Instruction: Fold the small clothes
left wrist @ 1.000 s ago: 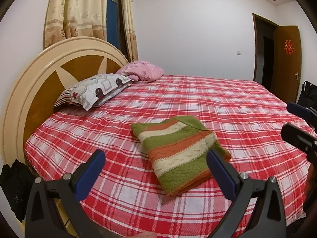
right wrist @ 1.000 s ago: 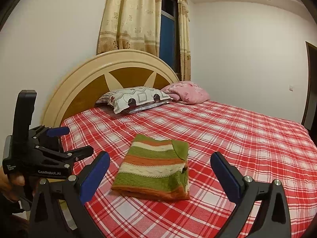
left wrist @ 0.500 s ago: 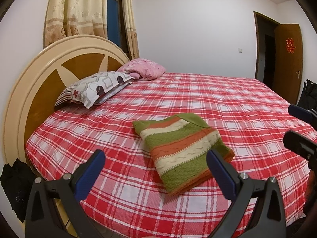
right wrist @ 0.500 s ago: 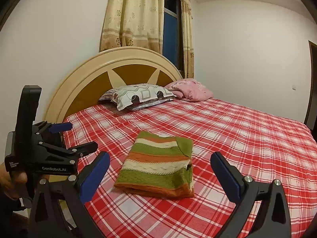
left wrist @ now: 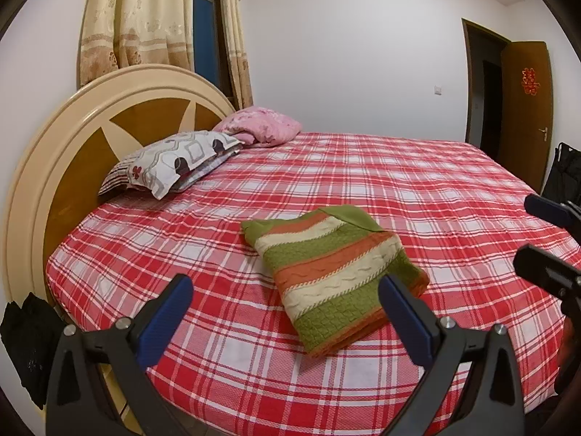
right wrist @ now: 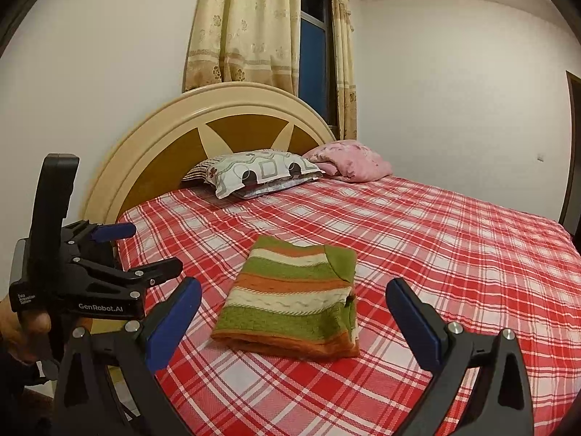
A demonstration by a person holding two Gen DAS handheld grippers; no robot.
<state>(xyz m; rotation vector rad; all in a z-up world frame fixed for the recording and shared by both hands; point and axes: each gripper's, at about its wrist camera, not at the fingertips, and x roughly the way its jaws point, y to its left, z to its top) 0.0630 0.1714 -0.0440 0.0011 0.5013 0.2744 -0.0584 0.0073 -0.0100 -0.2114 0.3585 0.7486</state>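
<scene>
A white-walled bedroom holds a wide bed covered with a red-and-white plaid sheet (left wrist: 363, 189); a rounded cream-and-brown wooden headboard (left wrist: 90, 138) stands at its head, beige patterned curtains (left wrist: 145, 18) hang behind it, and a brown wooden door (left wrist: 526, 109) stands open at the far wall. A white pillow with grey and dark geometric print (left wrist: 174, 163) lies against the headboard, with a crumpled pink blanket (left wrist: 265, 129) just beside it; a folded knit sweater striped in green, orange and cream (left wrist: 334, 272) lies flat on the sheet near the bed's front edge, well apart from the pillow, a compact rectangle with its green collar part turned on top. The left gripper (left wrist: 287, 312) hangs above the bed edge with its blue-padded fingers spread wide, empty, the sweater showing between them; the right gripper (right wrist: 294, 312) likewise stands wide and empty in front of the sweater, touching nothing; in the right wrist view the left gripper's black body is seen at the left, held by a hand (right wrist: 25, 327).
</scene>
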